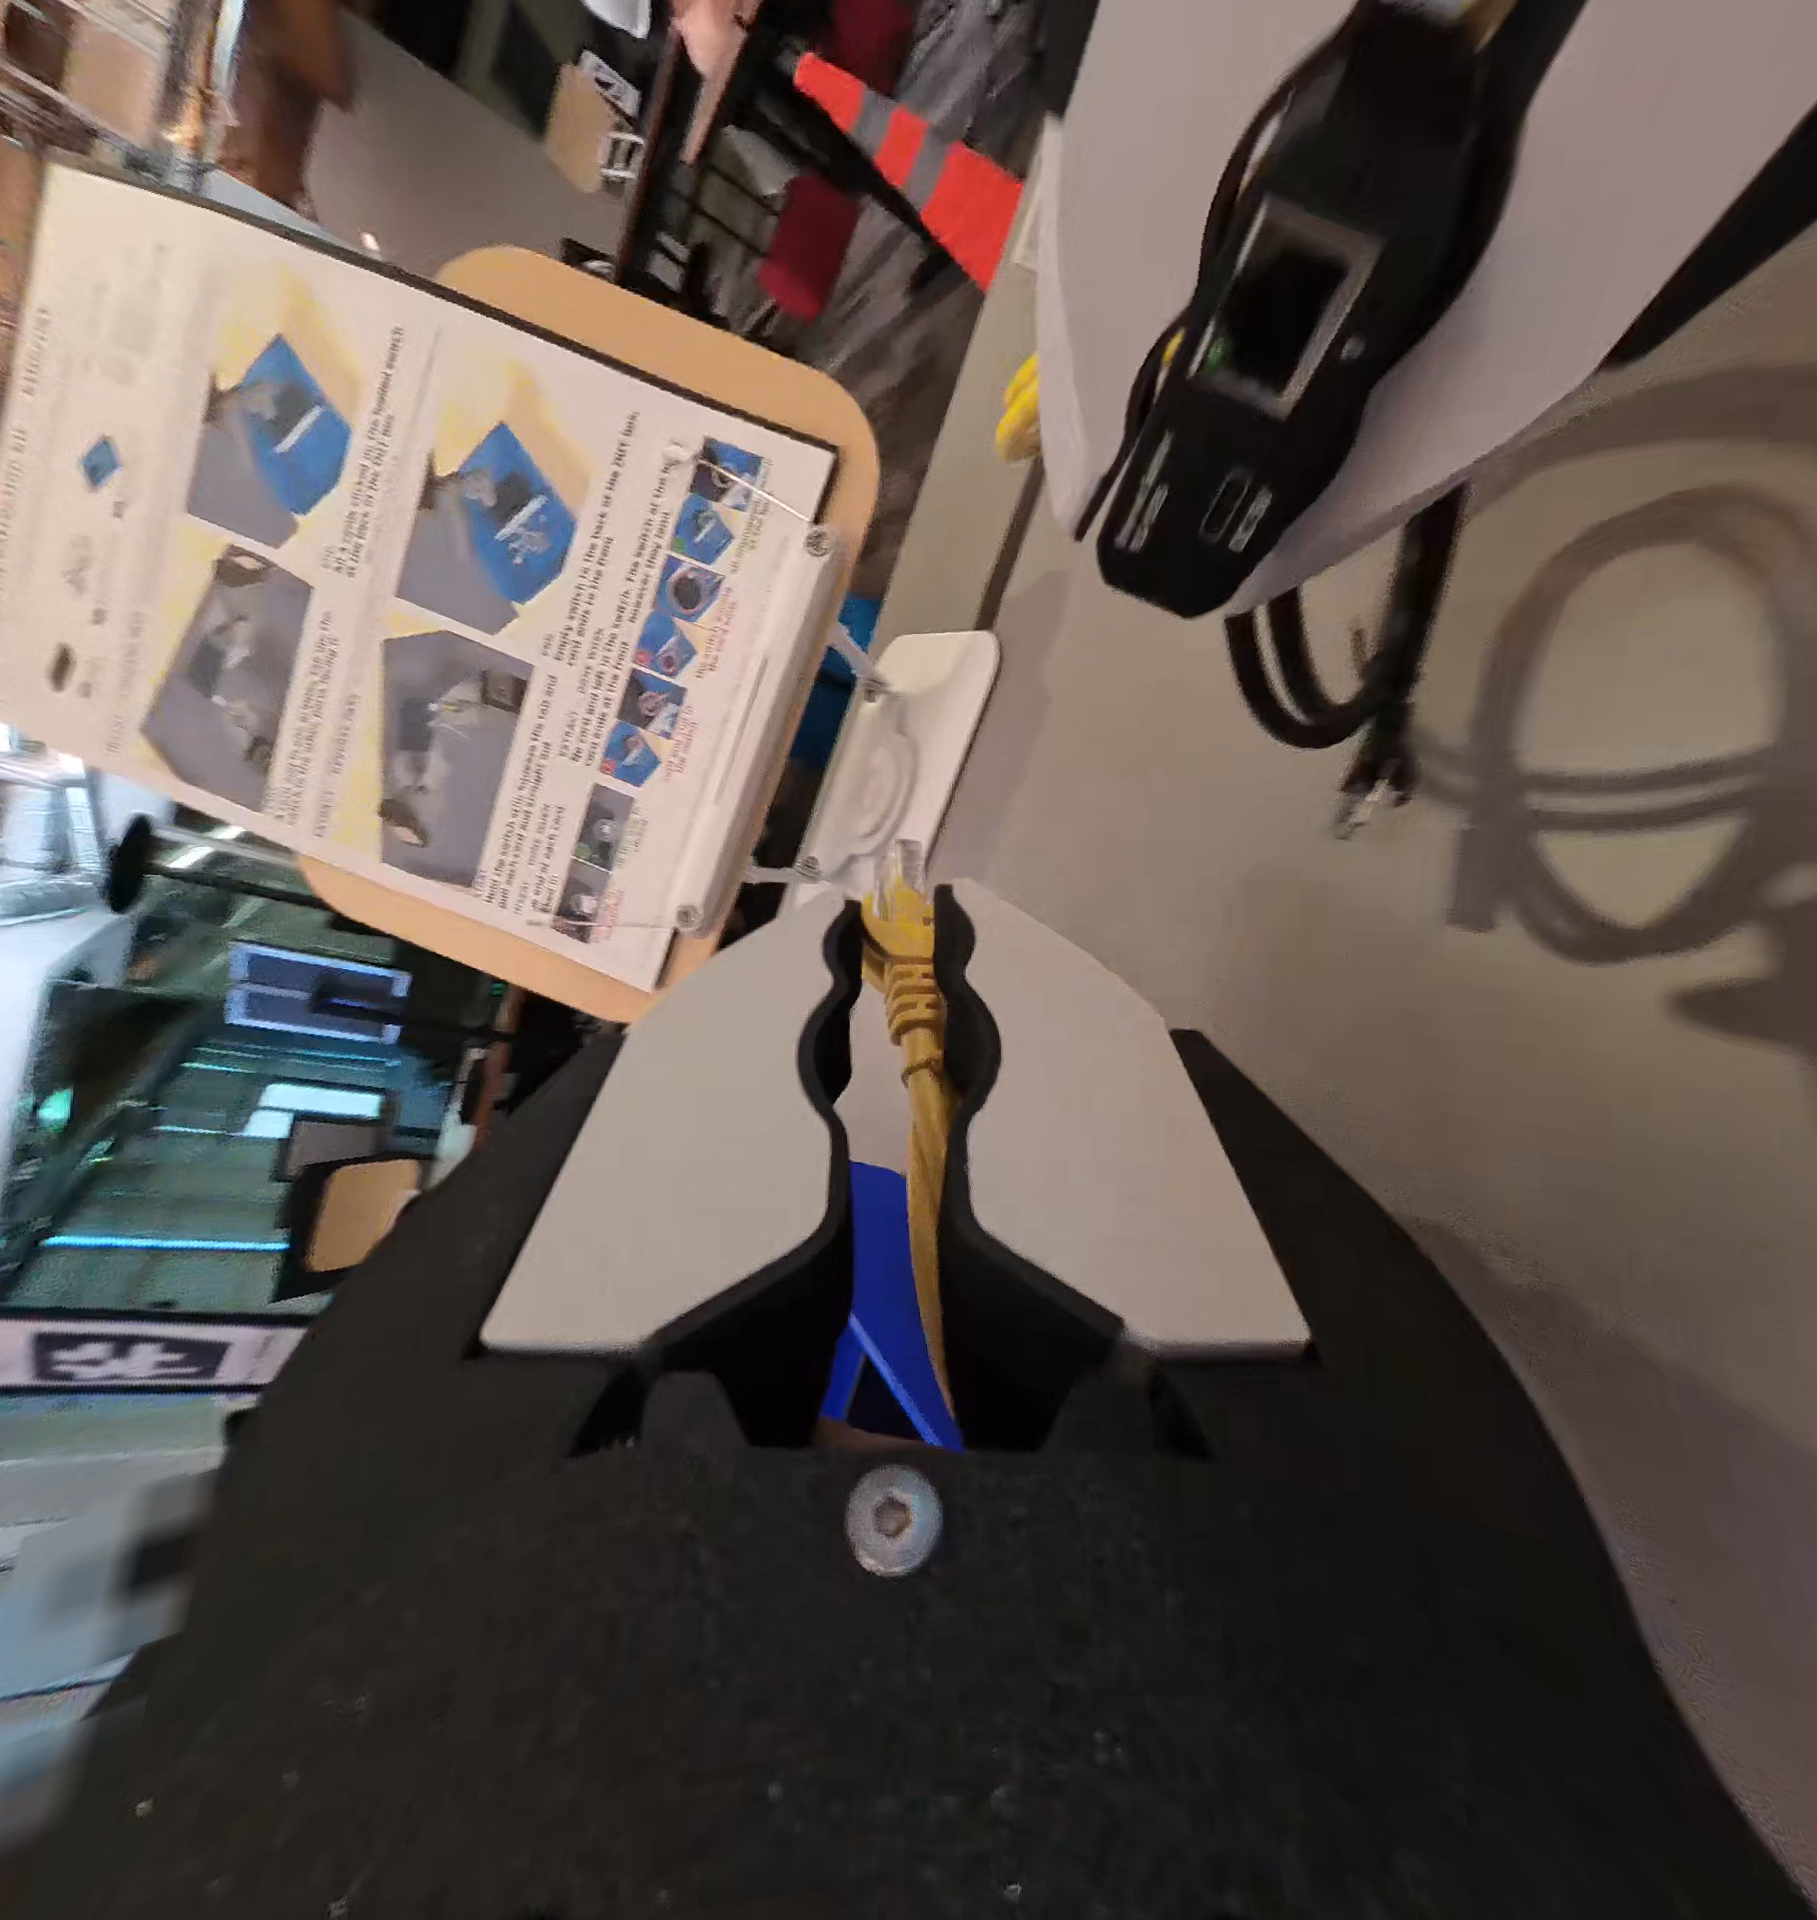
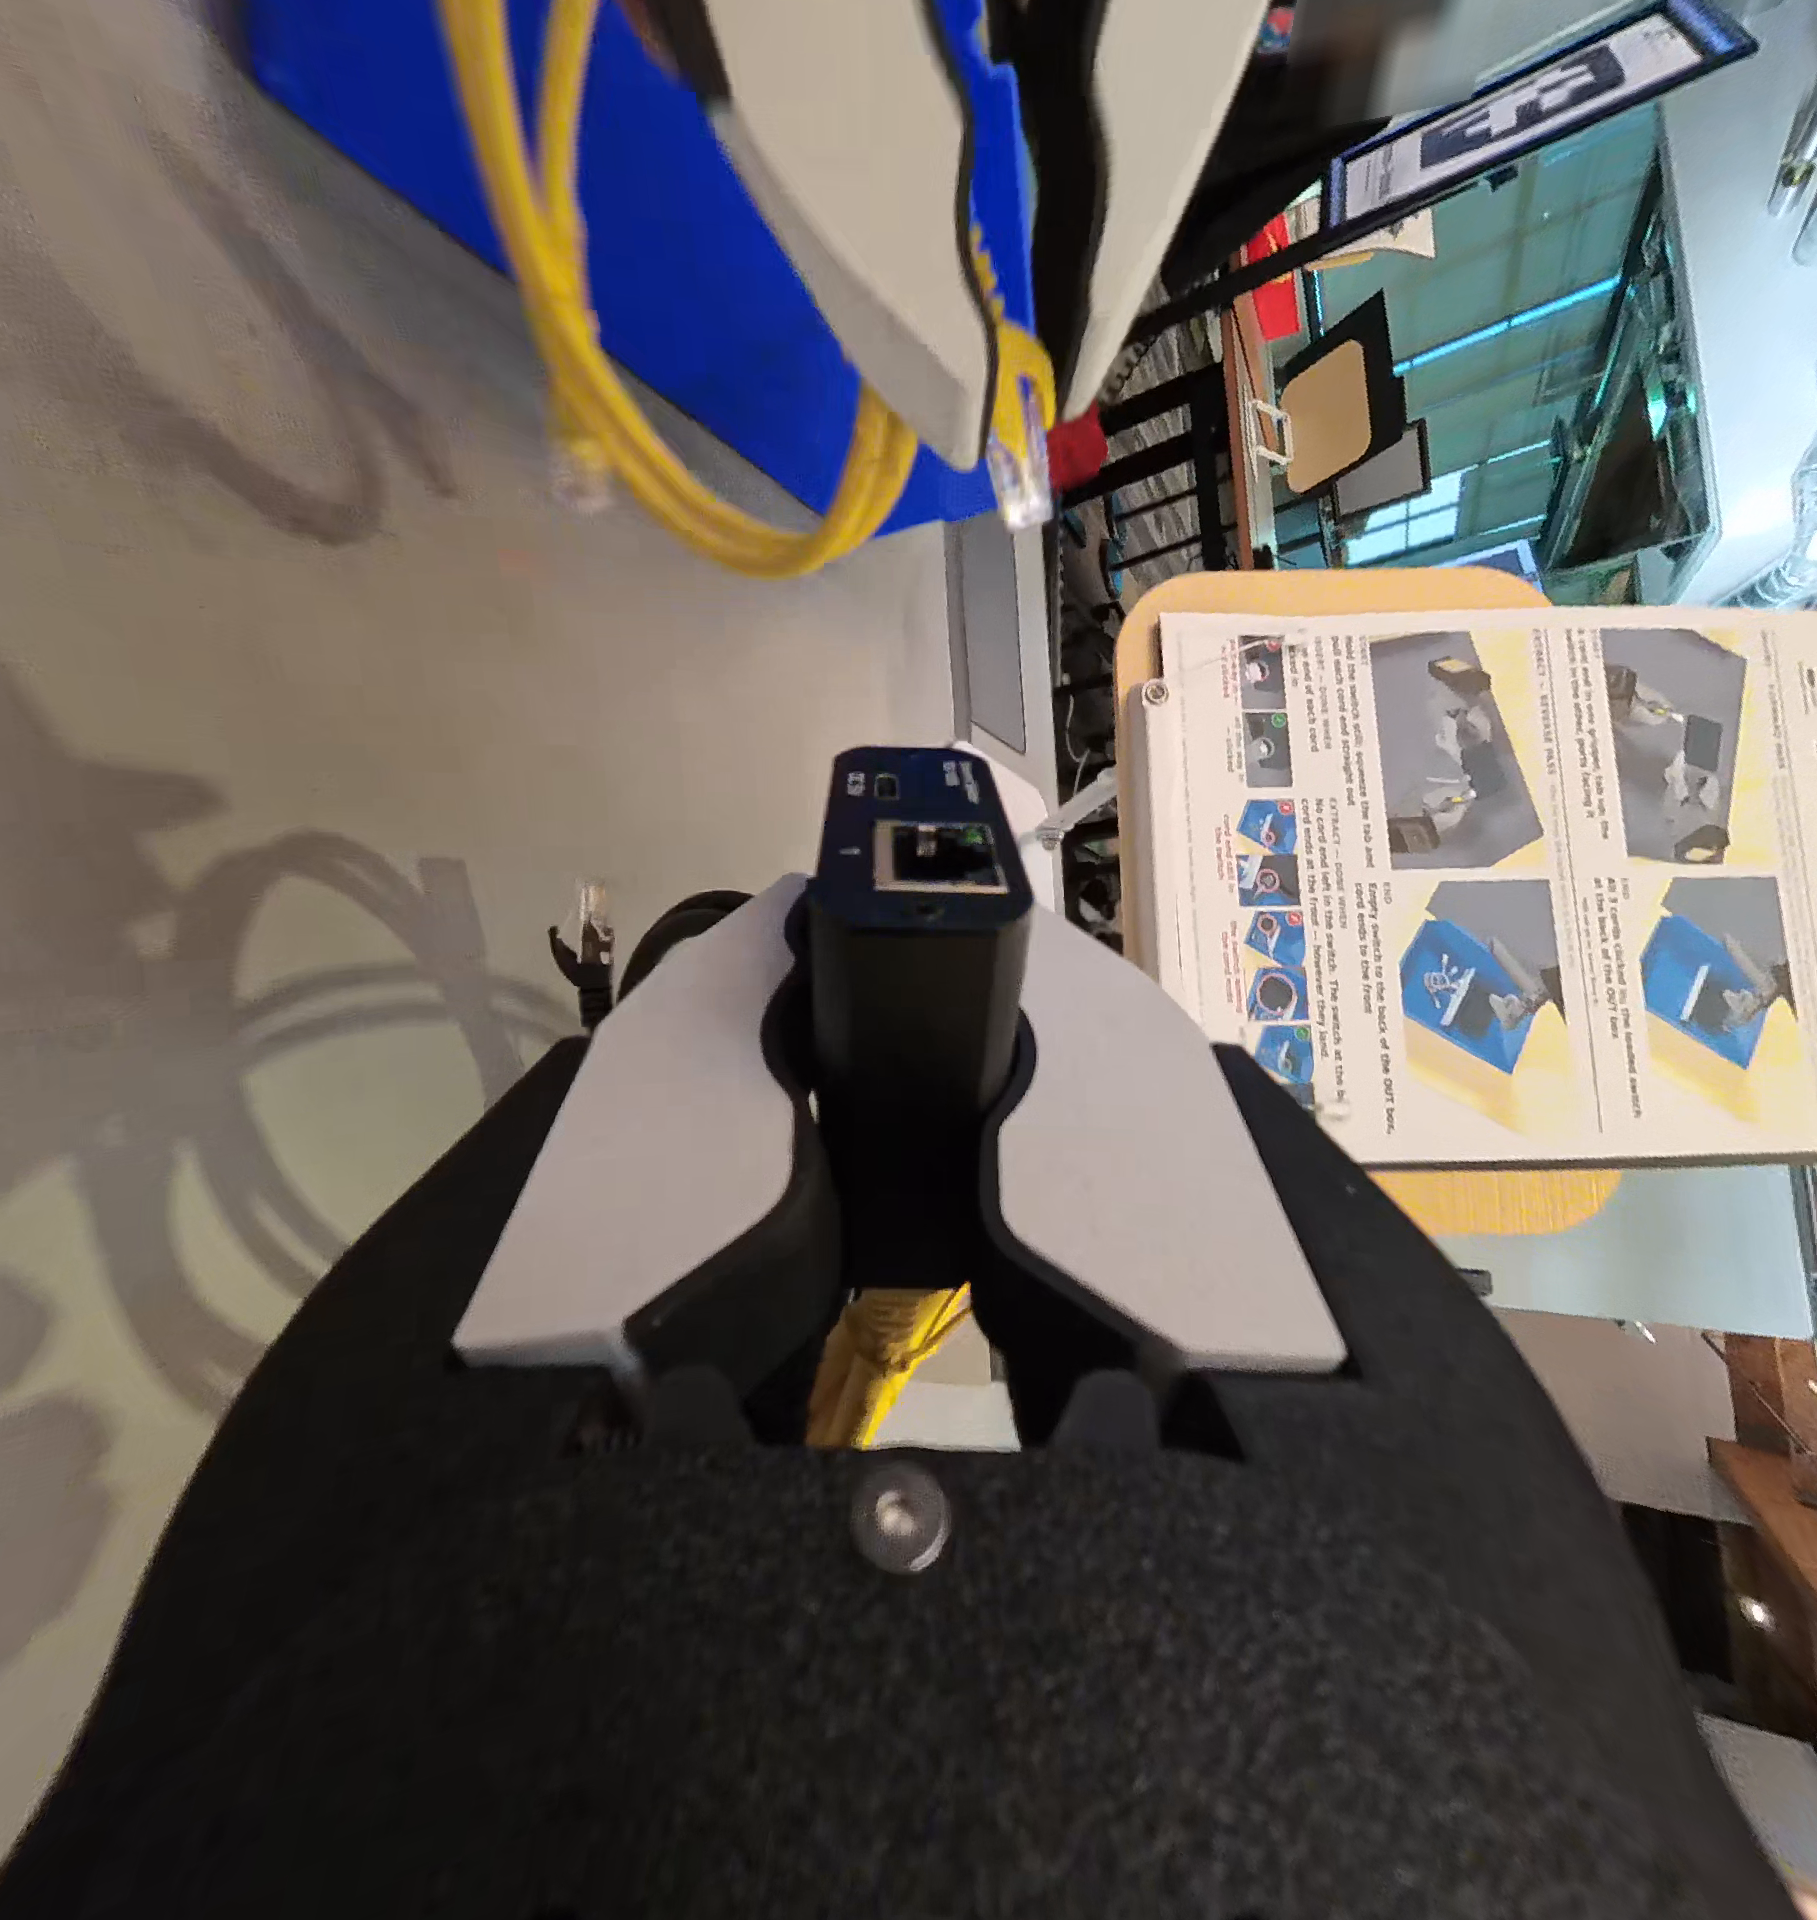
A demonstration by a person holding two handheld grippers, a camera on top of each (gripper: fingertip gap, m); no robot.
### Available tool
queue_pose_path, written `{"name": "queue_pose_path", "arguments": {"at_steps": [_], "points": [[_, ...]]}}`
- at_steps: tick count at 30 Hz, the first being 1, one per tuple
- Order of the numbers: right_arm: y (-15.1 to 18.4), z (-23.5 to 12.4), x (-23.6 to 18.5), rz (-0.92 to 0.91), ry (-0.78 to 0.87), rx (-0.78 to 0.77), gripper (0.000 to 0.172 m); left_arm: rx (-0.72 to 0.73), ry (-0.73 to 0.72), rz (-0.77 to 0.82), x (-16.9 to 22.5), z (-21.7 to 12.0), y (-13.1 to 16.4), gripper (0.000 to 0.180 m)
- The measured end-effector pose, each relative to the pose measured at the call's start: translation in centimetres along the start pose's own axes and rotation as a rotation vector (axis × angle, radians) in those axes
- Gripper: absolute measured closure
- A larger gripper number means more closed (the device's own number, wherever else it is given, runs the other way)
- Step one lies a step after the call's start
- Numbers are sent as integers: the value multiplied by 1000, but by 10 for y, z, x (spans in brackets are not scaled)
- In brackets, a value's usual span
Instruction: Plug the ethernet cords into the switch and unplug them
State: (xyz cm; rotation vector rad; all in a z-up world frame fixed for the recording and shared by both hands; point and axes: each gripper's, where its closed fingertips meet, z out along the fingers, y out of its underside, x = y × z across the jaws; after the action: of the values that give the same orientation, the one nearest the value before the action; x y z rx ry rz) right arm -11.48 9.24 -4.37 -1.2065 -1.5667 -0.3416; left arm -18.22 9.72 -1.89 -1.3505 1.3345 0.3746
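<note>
Left wrist view: left hand-held gripper (image 1: 899,914) pinching yellow ethernet cord (image 1: 909,977) just behind its plug, clear tip poking forward, well apart from switch (image 1: 1268,343). Right hand-held gripper (image 2: 914,935) clamped on that switch (image 2: 919,894), empty port facing out above worktop (image 2: 312,675). Plugging step, judged not yet done; next needs plug lined up square with port, then pushed home.
</note>
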Motion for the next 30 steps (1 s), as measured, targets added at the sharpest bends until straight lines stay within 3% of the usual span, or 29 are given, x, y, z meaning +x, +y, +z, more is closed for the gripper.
{"name": "queue_pose_path", "arguments": {"at_steps": [2, 6, 14, 16, 18, 21, 23, 25, 30], "points": [[3, -4, 4, 11, 8, 0, 145, -4, -14, 11, 5, 16, 1, 167], [14, -10, 11, 19, 19, -24, 146, 44, 101, -72, 45, 35, 5, 167], [21, -15, 19, 89, 20, 5, 146, 107, 311, -137, 131, 13, -17, 165], [18, -15, 19, 98, 14, 24, 146, 97, 356, -204, 141, 13, -21, 180], [15, -15, 17, 96, 8, 31, 146, 171, 381, -336, 137, 11, -35, 173], [11, -14, 14, 92, -3, 40, 146, 199, 446, -526, 122, 5, -45, 143], [10, -12, 8, 93, -27, 47, 146, 240, 442, -611, 105, -2, -48, 131], [7, -9, -2, 92, -84, 51, 146, 270, 345, -563, 85, -6, -45, 128], [-9, -2, -40, 60, -280, 56, 146, 267, 167, -291, 70, -13, -35, 142]]}}
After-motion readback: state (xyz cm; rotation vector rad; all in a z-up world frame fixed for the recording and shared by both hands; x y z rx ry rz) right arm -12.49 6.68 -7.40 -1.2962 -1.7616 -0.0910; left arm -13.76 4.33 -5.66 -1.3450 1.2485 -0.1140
